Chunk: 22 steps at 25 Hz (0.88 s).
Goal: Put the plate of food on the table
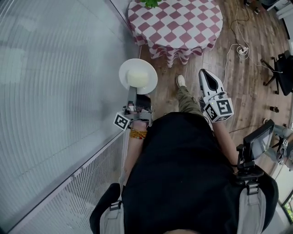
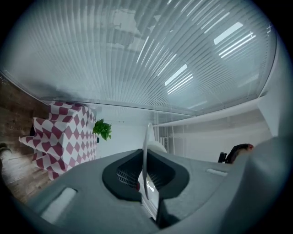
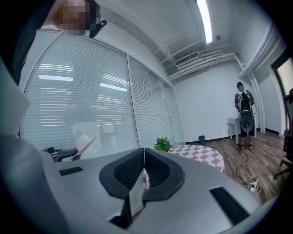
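1. We see the left tongs (image 1: pixel 134 93) pinching the near rim of a white plate (image 1: pixel 124 73). In the left gripper view the rim stands edge-on between the two dark pads, which press on it from both sides.
2. The plate holds one thing, a pale, blocky piece of food (image 1: pixel 138 77) that sits about in its middle. We cannot tell what kind of food it is.
3. The plate is in the air over the wooden floor (image 1: pixel 247 77), close beside the glass wall with blinds (image 1: pixel 55 91). It is short of the counter's near edge and touches nothing but the tongs.
4. The counter (image 1: pixel 183 27) is round and draped to well below its edge with a red-and-white checked cloth. A green plant (image 1: pixel 149 2) shows at its far edge, and we see nothing else on the cloth.
5. The right tongs (image 1: pixel 207 75) are pressed together with nothing between them. The right gripper view shows the two pads meeting along a thin line.
6. The right tongs are held apart from the plate, on the other side of the person's leg.
7. A white cable with a plug strip (image 1: pixel 241 49) lies on the floor to the right of the counter.
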Motion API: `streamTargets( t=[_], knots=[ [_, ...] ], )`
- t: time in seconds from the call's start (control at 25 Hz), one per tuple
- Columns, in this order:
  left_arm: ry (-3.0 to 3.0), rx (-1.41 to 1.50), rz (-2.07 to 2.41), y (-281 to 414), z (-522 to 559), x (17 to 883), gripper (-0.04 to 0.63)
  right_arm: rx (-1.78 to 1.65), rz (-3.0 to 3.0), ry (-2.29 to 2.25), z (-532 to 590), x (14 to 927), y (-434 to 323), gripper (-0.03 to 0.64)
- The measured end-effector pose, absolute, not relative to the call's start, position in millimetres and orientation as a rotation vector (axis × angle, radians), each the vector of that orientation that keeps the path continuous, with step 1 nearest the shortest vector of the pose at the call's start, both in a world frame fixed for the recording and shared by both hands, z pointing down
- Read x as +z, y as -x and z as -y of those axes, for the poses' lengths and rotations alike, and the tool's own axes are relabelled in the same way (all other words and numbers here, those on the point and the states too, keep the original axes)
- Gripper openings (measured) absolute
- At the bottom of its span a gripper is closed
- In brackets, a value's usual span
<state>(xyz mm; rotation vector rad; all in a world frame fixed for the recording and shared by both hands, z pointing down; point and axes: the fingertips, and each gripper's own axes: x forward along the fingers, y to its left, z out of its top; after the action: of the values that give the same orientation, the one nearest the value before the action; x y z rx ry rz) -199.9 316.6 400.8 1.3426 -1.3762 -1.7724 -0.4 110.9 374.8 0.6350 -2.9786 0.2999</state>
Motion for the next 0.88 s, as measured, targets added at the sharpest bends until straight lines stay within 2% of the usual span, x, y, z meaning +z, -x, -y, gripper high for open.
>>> streamTargets(
  t=[0.44, 0.88],
  knots=[
    [-1.346, -1.706, 1.409, 225, -219, 386, 0.015, 0.400, 2.959, -0.632, -10, 382, 37, 0.011],
    [-1.431, -1.619, 1.338, 249, -80, 375, 0.015, 0.471, 2.884, -0.894, 111, 396, -1, 0.011]
  ],
)
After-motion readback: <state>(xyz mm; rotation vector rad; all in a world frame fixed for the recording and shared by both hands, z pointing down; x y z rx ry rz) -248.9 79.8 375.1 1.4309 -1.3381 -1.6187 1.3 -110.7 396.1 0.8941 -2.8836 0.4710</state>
